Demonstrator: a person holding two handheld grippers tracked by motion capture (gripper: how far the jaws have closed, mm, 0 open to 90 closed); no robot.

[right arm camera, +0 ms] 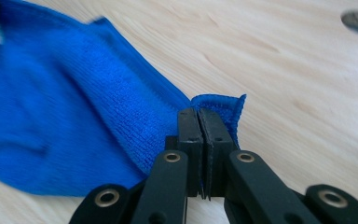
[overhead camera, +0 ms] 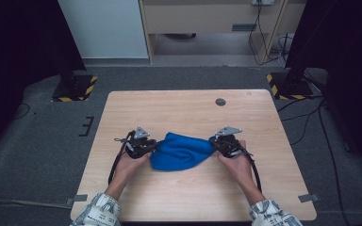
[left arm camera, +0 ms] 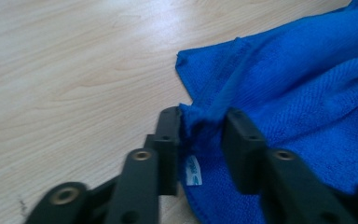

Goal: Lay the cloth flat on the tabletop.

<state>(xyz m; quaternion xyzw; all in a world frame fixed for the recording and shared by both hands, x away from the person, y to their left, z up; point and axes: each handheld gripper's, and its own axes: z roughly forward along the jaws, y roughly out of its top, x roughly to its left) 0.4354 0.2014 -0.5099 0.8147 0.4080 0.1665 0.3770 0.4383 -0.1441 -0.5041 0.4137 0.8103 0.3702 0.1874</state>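
One blue cloth [overhead camera: 179, 151], two grippers, two hands, one table [overhead camera: 188, 108] w/ one dark round grommet [overhead camera: 220, 101] in the upper centre-right of the high view. Cloth sits at the centre of that frame, slightly below the middle, bunched & sagging betw. the grippers – long axis runs left-right across the frame, the ends pointing at each gripper, lower edge bulging toward the bottom of the frame. Left gripper [overhead camera: 152, 147] at centre-left, held by the left hand [overhead camera: 131, 165]; in the left gripper view its jaws stand apart w/ a gathered fold of cloth [left arm camera: 284, 79] between them, touching the left jaw, so it's parted, not clamped tight. One small white label [left arm camera: 193, 170] shows on the cloth edge low in that view. Right gripper [overhead camera: 215, 142] at centre-right, in the right hand [overhead camera: 238, 165]; in the right gripper view [right arm camera: 199, 122] the jaws are pressed together on a corner of the cloth [right arm camera: 74, 116] – the corner tip pokes up just right of the jaws, rest of the fabric spreads to the upper left of the frame. Two patterned sleeves at the bottom edge of the high view
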